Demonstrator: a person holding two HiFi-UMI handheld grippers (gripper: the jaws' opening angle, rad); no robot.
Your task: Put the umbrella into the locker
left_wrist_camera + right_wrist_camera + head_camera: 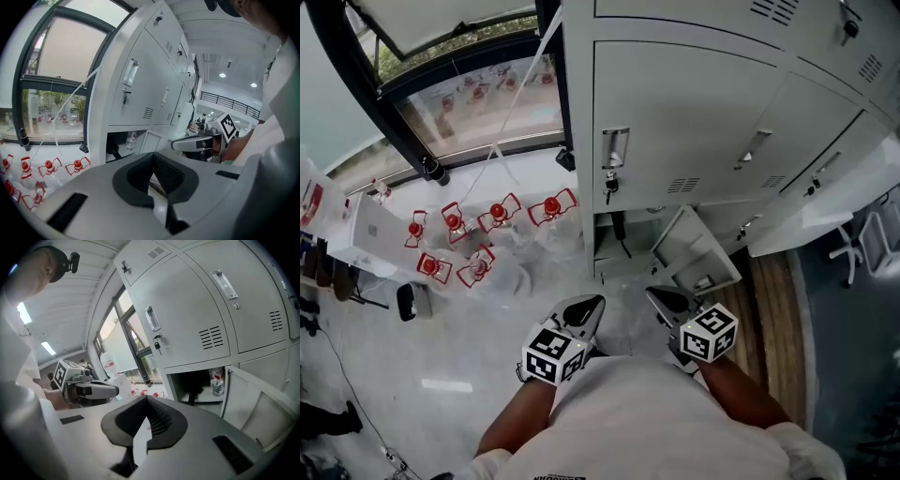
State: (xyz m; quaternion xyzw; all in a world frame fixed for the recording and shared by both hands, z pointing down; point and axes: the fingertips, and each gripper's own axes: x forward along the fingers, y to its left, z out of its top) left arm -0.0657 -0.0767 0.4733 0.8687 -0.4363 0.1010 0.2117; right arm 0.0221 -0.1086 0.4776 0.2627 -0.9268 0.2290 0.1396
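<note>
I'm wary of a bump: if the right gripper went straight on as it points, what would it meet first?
Probably the grey metal locker bank, around the frame at the left edge of its open bottom compartment. The right gripper's shut, empty tongs line up there, but depth is unclear.

Daylight is coming through a dark-framed window (pixel 469 94), and a bank of grey lockers (pixel 694 94) is standing right beside it. The pale glossy floor (pixel 441 356) is reflecting that light. Wood flooring (pixel 778 319) is running along the right. Farther off, round ceiling lights (pixel 222 75) are glowing above a railed gallery (pixel 229 102).
</note>
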